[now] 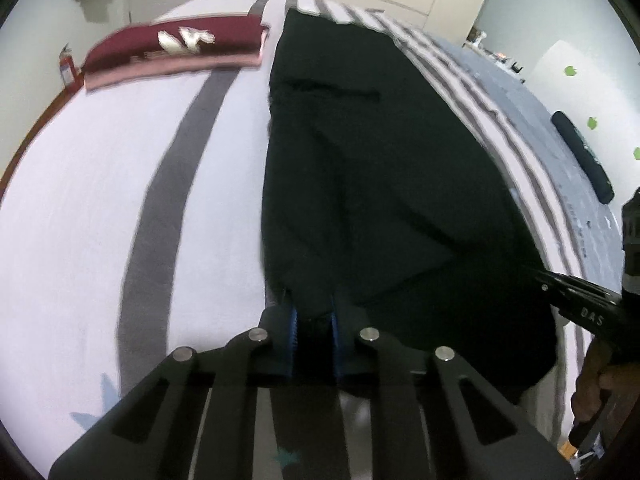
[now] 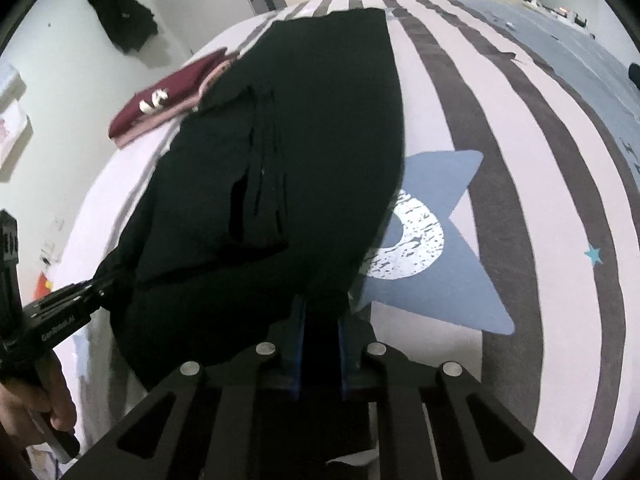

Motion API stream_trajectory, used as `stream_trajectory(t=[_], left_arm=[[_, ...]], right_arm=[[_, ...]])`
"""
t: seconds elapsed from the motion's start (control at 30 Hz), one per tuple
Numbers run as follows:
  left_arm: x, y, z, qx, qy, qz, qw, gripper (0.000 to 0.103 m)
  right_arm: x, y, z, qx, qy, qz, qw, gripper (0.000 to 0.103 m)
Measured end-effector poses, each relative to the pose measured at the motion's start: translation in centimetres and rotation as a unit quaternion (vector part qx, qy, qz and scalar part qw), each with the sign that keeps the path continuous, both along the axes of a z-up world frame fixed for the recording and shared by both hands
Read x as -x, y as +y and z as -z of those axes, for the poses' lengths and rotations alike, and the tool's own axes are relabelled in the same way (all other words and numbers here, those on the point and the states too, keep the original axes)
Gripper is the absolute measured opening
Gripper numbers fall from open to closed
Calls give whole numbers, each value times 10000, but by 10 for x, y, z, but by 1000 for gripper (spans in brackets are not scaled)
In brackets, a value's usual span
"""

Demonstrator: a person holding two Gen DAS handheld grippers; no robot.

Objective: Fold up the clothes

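A long black garment (image 1: 380, 168) lies stretched along the striped bed; it also shows in the right wrist view (image 2: 304, 132). My left gripper (image 1: 314, 312) is shut on the garment's near edge at its left corner. My right gripper (image 2: 322, 320) is shut on the same near edge at the right corner. The near end is lifted a little off the bed. Each gripper appears in the other's view: the right one (image 1: 576, 300) at the right edge, the left one (image 2: 68, 304) at the left edge.
A folded dark red and pink stack (image 1: 176, 52) lies at the far left of the bed (image 1: 100, 200). A dark roll (image 1: 584, 156) lies on the grey cover to the right. A black garment (image 2: 120, 16) hangs on the wall. A blue star print (image 2: 432, 248) is beside the garment.
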State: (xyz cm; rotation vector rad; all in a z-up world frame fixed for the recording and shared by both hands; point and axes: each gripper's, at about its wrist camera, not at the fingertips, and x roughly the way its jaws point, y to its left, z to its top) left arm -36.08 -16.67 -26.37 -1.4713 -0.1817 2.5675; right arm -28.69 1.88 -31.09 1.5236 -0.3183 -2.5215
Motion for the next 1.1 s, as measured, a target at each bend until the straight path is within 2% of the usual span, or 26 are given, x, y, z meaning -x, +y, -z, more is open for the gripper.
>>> stream_trajectory(t=[0.1, 0.2, 0.3, 0.43, 0.53, 0.73, 0.87, 1.0, 1.1], left_arm=[[-18, 1, -19, -83, -48, 47, 9999, 10], [-49, 3, -27, -105, -329, 48, 9994, 10], [-106, 8, -30, -69, -857, 92, 9963, 10], [-166, 14, -20, 65, -1600, 103, 9870, 10], [-173, 14, -23, 85, -1640, -10, 9864, 10], [-135, 18, -58, 42, -1258, -162, 9919, 10], [-87, 24, -91, 25, -710, -289, 9971, 10], [-21, 26, -105, -29, -153, -456, 9988, 10], [45, 29, -96, 87, 104, -344, 9993, 10]], right_arm=[[-12, 1, -17, 77, 76, -56, 9999, 11], [-34, 0, -29, 117, -59, -162, 9998, 11], [-80, 2, -35, 233, -513, -217, 9982, 11], [-147, 0, -32, 377, -1274, -384, 9904, 11], [-169, -4, -33, 408, -1486, -604, 9862, 11], [-125, 10, -62, 589, -945, -507, 9925, 11], [-71, 17, -82, 674, -423, -318, 9963, 11], [-9, 21, -100, 695, 59, -182, 9974, 11], [42, 21, -98, 693, 250, -109, 9972, 11]])
